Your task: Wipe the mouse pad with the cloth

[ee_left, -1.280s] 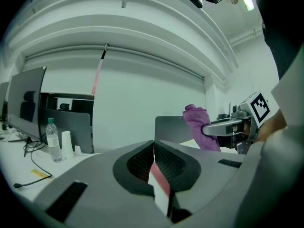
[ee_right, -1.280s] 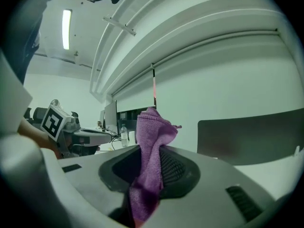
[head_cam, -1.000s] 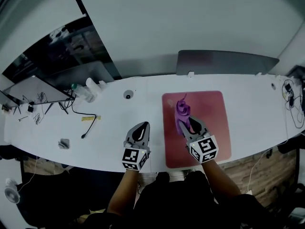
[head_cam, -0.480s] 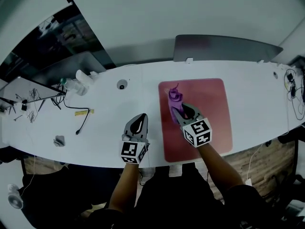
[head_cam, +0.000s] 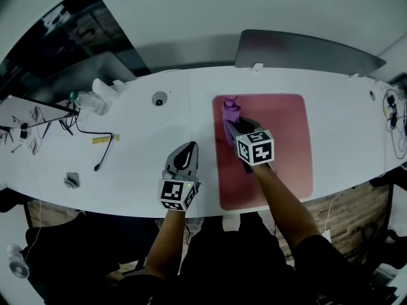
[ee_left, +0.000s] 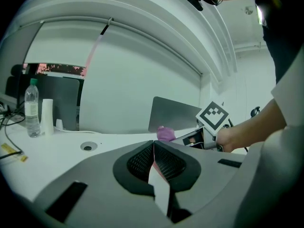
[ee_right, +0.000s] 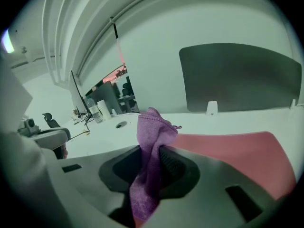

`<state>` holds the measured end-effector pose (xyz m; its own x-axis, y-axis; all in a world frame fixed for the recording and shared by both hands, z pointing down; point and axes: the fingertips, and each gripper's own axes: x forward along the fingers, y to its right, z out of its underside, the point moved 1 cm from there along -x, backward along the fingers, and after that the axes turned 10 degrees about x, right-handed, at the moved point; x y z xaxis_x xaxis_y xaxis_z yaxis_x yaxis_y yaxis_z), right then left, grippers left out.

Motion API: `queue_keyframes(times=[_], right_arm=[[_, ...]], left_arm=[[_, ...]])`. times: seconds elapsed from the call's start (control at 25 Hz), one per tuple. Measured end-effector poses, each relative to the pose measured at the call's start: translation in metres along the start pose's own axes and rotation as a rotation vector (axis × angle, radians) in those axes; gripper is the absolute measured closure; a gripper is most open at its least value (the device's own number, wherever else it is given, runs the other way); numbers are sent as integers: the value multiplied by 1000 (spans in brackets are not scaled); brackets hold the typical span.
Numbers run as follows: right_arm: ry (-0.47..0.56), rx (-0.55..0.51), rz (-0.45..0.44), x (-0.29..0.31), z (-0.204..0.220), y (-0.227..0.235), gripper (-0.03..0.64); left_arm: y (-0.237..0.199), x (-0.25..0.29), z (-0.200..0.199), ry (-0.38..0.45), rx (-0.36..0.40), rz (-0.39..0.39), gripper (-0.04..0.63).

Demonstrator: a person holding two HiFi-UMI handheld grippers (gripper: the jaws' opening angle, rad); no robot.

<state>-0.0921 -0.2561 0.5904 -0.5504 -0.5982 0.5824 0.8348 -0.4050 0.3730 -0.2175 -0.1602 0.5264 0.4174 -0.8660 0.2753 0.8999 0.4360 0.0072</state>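
The right gripper (ee_right: 151, 161) pinches the purple cloth (ee_right: 154, 129) in its jaws over the mouse pad (head_cam: 283, 151); the left gripper (ee_left: 153, 148), jaws closed and empty, may let the pad slide.

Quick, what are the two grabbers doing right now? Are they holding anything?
Left gripper: shut, holding nothing.
Right gripper: shut on the purple cloth.

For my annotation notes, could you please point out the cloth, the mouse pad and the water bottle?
cloth (ee_right: 153, 127), right gripper view, on the bunched fold near its top.
mouse pad (head_cam: 286, 145), head view, on its bare right half.
water bottle (ee_left: 31, 110), left gripper view, on the middle of its body.
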Motion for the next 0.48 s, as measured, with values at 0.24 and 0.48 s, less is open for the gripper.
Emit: queue_keyframes(times=[0.24,0.48], right_arm=[[-41,-9,49,36,-7,0,506],[-114,-26,77,66,-12,-6,506]], left_arm=[[-3,4,7,-15,2,9,572],[-6,8,8,-7,-26,11,572]])
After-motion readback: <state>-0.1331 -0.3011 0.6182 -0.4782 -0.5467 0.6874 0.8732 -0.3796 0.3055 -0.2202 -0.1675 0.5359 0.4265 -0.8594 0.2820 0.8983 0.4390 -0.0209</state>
